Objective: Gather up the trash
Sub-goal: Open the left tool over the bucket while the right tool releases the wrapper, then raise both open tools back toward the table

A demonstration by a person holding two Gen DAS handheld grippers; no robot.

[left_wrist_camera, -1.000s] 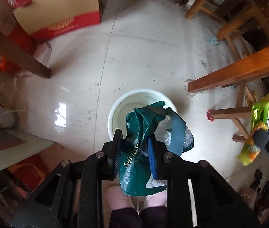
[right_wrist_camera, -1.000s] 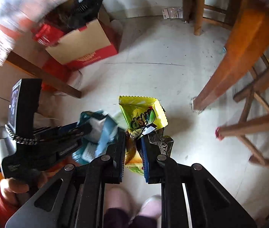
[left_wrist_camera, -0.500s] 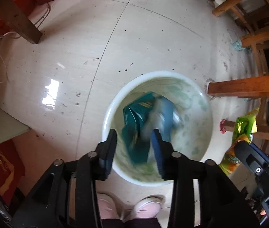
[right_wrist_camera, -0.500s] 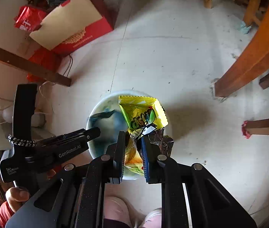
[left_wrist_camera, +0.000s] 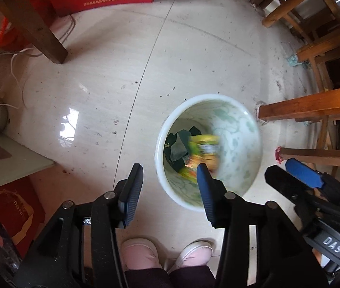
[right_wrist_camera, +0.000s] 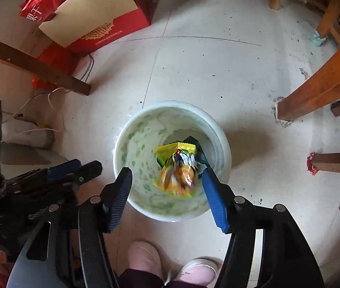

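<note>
While both pairs of tongs hung over the floor, the round white bin [right_wrist_camera: 172,160] stood under them on pale glossy tiles [left_wrist_camera: 126,76], its smooth inner wall printed with faint green leaf sprigs. The right gripper [right_wrist_camera: 167,187] had just been opening; its ribbed blue pads stood wide apart with nothing pressed between them, and the crinkly yellow-and-orange snack bag [right_wrist_camera: 177,170] was down inside the bin, blurred. Beneath it lay a dark green wrapper [left_wrist_camera: 178,144], creased and shiny, at the bottom of the bin. The left gripper [left_wrist_camera: 170,187] had also just been opening, its jaws apart and bare, one pad over the bin's rim and the other over bare tile. In the left view the right tool's black body bore white letters "DAS". A flat red-and-cream cardboard box [right_wrist_camera: 98,21] with a gold lace-like emblem lay near a dark wooden leg [left_wrist_camera: 33,21]; its small print was too fine to read. Orange wooden beams [right_wrist_camera: 323,81] slanted in at the right. Pink shoes [right_wrist_camera: 170,264] showed at the bottom edge.
</note>
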